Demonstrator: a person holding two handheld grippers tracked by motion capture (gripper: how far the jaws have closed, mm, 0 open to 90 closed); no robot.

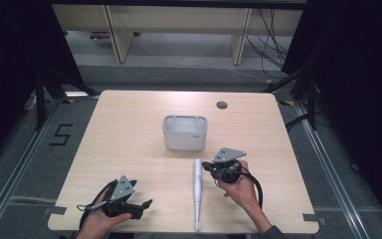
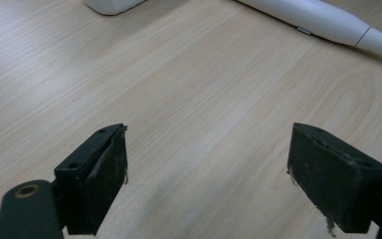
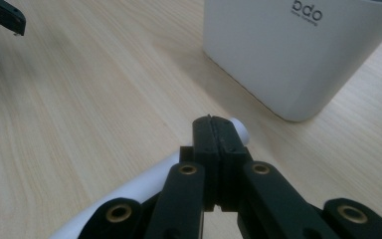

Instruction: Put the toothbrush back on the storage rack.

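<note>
Toothbrush (image 3: 144, 184) under shut right fingers (image 3: 206, 144)

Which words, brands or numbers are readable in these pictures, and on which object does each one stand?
"bdo": on the side of the white container, in the right gripper view.
Smaller line under "bdo": too small to read.
"5": marked in black on the floor left of the table, in the high view.

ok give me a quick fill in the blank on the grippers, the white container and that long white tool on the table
1. The right gripper has its jaws ____.
2. The left gripper has its jaws ____, with bare table between them.
3. The long white tool lies flat on the table, ____ the white container.
4. The right gripper's jaw tips sit just above the ____.

Missing words: shut; open; outside; long white tool
</note>
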